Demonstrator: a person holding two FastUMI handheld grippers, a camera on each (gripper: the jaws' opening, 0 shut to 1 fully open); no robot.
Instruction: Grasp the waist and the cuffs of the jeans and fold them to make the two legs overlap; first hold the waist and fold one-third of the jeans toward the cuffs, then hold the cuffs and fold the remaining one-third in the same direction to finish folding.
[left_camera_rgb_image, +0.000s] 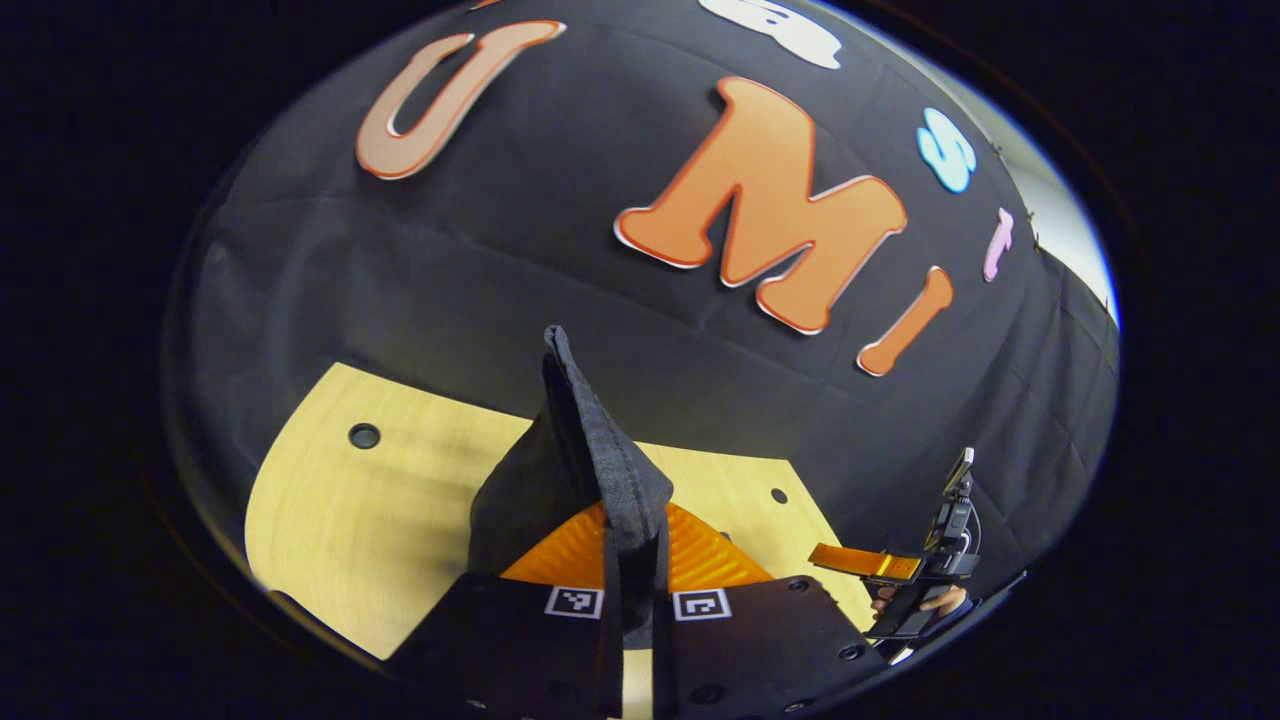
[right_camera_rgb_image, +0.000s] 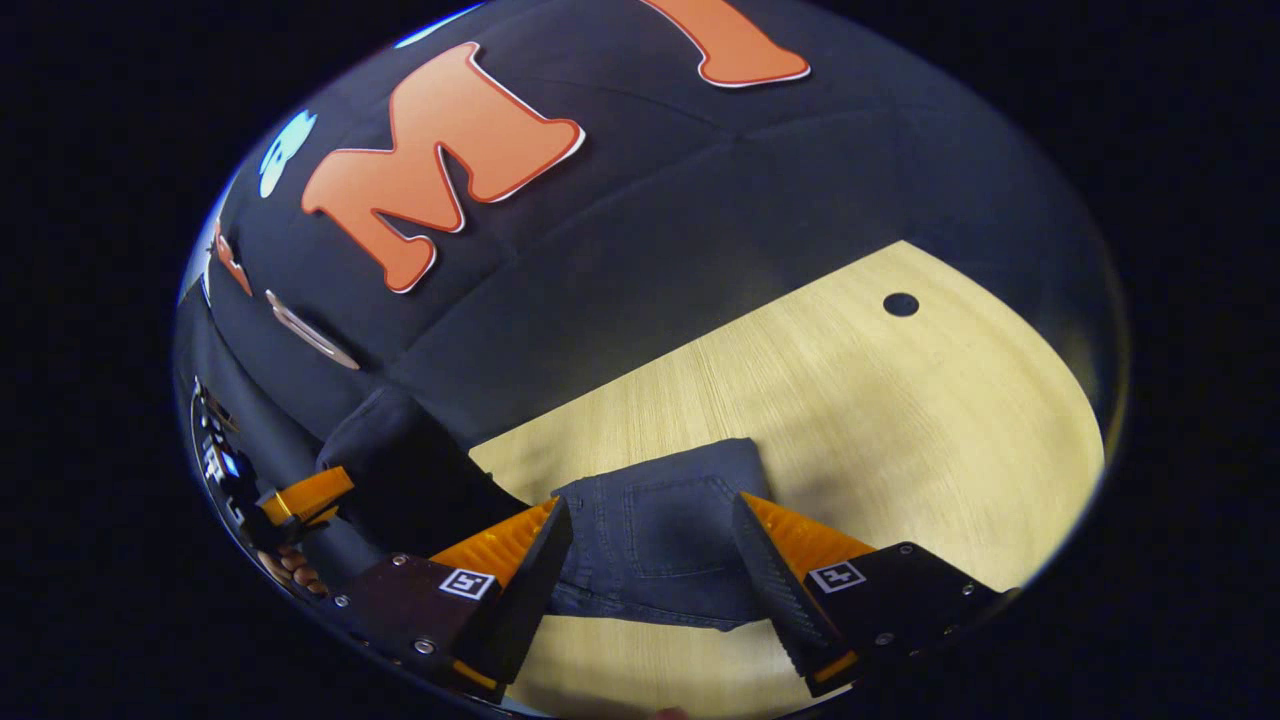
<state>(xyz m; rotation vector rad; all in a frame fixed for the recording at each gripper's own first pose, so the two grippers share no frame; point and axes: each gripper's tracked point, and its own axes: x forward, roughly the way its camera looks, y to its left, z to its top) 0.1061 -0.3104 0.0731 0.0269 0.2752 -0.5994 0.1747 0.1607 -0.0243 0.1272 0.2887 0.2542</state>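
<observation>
Looking through the left gripper view, I see my left gripper (left_camera_rgb_image: 636, 590) pinching a raised fold of the dark blue denim jeans (left_camera_rgb_image: 585, 470) above the pale wooden table (left_camera_rgb_image: 330, 520). In the right gripper view my right gripper (right_camera_rgb_image: 650, 545) is spread wide, with the jeans lying flat on the table just ahead between its fingers, so I judge this hand is nearer for the next grasp.

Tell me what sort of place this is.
Probably a staged recording booth, not a home: a black cloth wall backs a bare wooden table with round holes, and dark jeans are handled with the handheld left gripper and right gripper.

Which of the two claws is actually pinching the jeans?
The left claw: shut on a raised fold of jeans. The right claw is open.
</observation>
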